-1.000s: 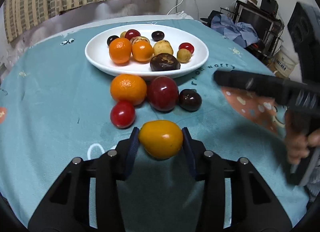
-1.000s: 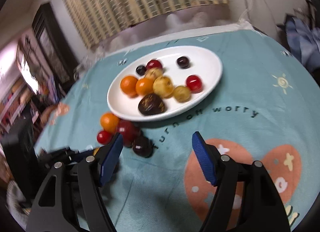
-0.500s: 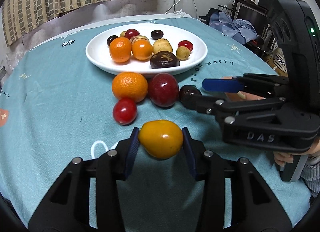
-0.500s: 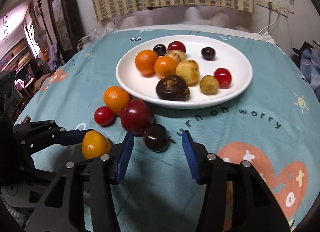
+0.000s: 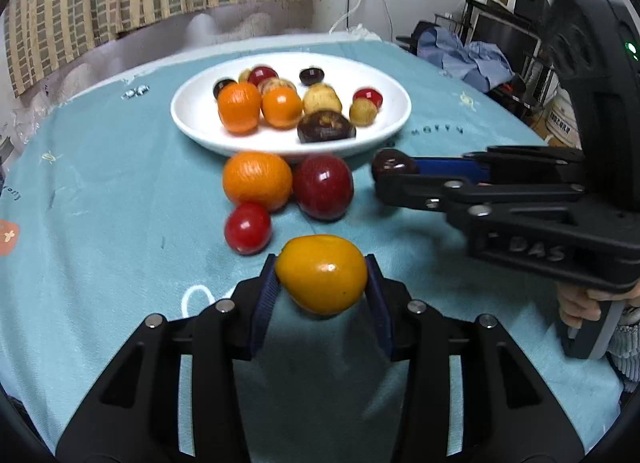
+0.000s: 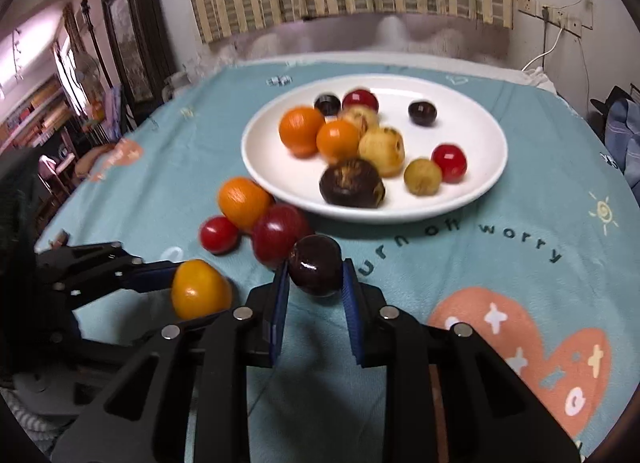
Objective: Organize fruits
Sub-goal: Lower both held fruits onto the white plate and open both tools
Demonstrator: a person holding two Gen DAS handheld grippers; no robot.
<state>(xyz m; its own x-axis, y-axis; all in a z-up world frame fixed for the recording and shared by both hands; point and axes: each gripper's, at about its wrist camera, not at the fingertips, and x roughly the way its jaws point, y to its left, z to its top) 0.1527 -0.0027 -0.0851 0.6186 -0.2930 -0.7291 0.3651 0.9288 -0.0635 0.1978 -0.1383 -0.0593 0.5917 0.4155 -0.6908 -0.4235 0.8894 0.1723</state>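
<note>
Both grippers are loaded above a teal tablecloth [image 5: 100,183]. Nearest the lens, the left gripper [image 5: 322,287] clamps a yellow fruit [image 5: 322,279] between its blue pads, clear of the cloth. To its right, the right gripper [image 6: 316,283], whose jaws have just been closing, now pinches a dark plum [image 6: 315,270] between narrow-set pads; whether the plum rests on the cloth or is raised cannot be told.

Just beyond, three fruits lie loose on the cloth: a cherry tomato [image 5: 247,228], an orange [image 5: 257,180] and a red plum [image 5: 323,187], the last two touching and close against the near rim of the white plate [image 5: 192,119]. The plate already carries about ten fruits, among them two oranges, dark plums, tomatoes and yellowish pieces.

The step in hand appears to be the pick-up, with both fruits secured. The next move likely calls for carrying each over the near rim and releasing it in a bare spot, such as the right side of the plate, without nudging fruit already there or rolling the loose three away.
</note>
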